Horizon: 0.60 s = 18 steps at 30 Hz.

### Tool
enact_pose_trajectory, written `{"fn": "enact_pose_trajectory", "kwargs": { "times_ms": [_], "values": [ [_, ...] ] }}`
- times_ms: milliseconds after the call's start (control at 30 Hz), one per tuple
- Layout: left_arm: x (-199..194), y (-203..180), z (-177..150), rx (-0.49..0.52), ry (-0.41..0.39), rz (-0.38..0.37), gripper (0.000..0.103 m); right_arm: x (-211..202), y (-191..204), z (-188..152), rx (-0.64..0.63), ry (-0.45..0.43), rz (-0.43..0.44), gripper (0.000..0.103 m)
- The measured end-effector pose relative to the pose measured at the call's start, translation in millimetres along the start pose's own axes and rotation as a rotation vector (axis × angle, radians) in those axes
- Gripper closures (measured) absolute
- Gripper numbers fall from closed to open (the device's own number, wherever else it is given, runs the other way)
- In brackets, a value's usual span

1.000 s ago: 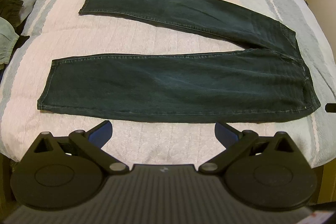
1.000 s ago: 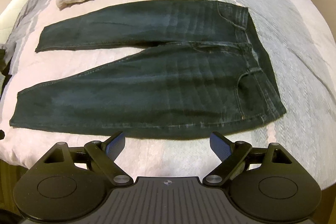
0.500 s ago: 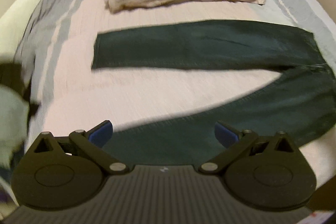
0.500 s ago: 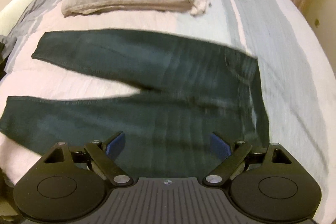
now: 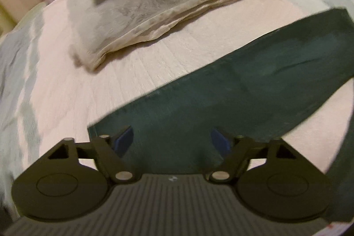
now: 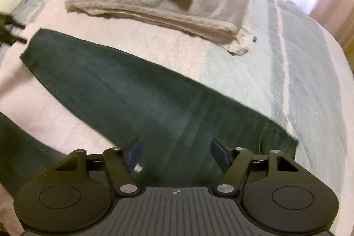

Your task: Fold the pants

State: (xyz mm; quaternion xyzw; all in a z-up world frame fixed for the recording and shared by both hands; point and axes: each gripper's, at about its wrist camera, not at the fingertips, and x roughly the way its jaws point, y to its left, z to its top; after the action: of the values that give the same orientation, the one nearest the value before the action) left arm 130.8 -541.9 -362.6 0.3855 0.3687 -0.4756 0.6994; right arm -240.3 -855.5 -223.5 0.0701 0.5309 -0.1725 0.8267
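reaching over dark pants [image 6: 137, 98] spread flat on the bed [image 5: 73, 90], left tool [image 5: 172, 143] at far leg hem, right tool [image 6: 176, 155] near waistband, both wide open, empty; next, pinching fabric.

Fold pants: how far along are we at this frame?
Done: the pants lie flat on the bed, legs spread, no fold visible. In hand: nothing; the left gripper is open over the far leg's hem, the right gripper open over the waist end. Left: grasp and every fold.
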Motion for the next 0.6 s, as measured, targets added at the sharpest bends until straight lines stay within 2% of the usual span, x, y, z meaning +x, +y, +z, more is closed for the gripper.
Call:
{"fn": "enact_pose_trajectory", "kwargs": {
  "times_ms": [100,133,233,433,533,600],
  "values": [
    [41,17,12,0.075,0.029,-0.009,0.039,30,-15,17,-0.024,0.007,0.006,0.041],
    [53,20,14,0.096,0.037,-0.018,0.046,40,-20,22,-0.03,0.008,0.008,0.041],
    [85,28,21,0.157,0.069,-0.016,0.056,71,-34,32,-0.049,0.022,0.019,0.041],
    [128,36,35,0.268,0.13,-0.02,0.057,122,-53,43,-0.08,0.027,0.035,0.041],
    [145,32,38,0.396,0.176,-0.06,0.054,133,-61,42,-0.083,0.026,0.033,0.041],
    [155,33,43,0.438,0.207,-0.093,0.053,137,-68,38,-0.076,0.031,0.031,0.041]
  ]
}}
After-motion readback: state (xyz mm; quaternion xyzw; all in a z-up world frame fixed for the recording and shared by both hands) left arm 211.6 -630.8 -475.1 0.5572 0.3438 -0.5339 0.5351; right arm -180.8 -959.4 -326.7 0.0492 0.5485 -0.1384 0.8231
